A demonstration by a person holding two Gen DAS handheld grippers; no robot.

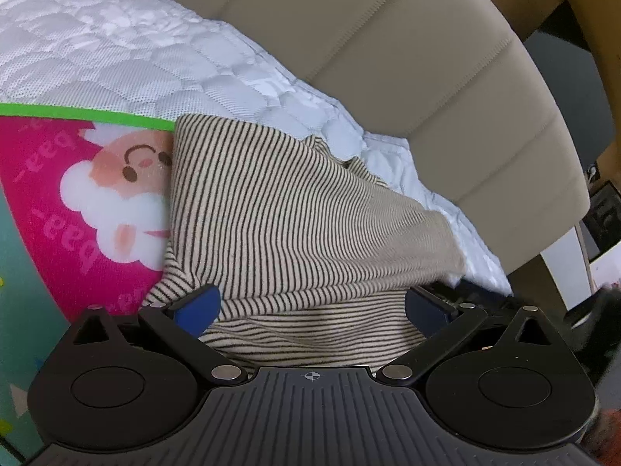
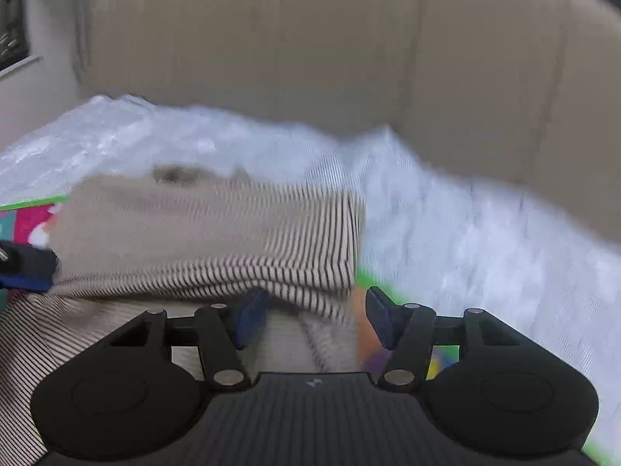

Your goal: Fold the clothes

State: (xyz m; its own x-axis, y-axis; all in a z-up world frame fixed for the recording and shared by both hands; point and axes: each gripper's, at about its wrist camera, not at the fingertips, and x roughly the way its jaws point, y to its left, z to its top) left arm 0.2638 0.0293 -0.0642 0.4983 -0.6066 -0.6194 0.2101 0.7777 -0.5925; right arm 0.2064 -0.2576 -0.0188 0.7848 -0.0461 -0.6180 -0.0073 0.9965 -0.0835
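While my left fingers [image 1: 310, 303] gape over the striped top [image 1: 295, 209] | right fingers [image 2: 316, 318] spread too, straddling its right edge | fold runs sideways between them

The top [image 1: 271, 209] lies on the mat [image 1: 77, 202]. The mat lies on the blanket [image 1: 116, 46]. The sofa back [image 1: 388, 39] stands behind.

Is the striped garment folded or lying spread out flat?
Folded, at least partly: the striped garment has one layer doubled over another, with a fold edge visible.

Black ribbed tongs [image 1: 312, 306] — blue pads [image 1: 198, 305], silver rivets [image 1: 225, 371].
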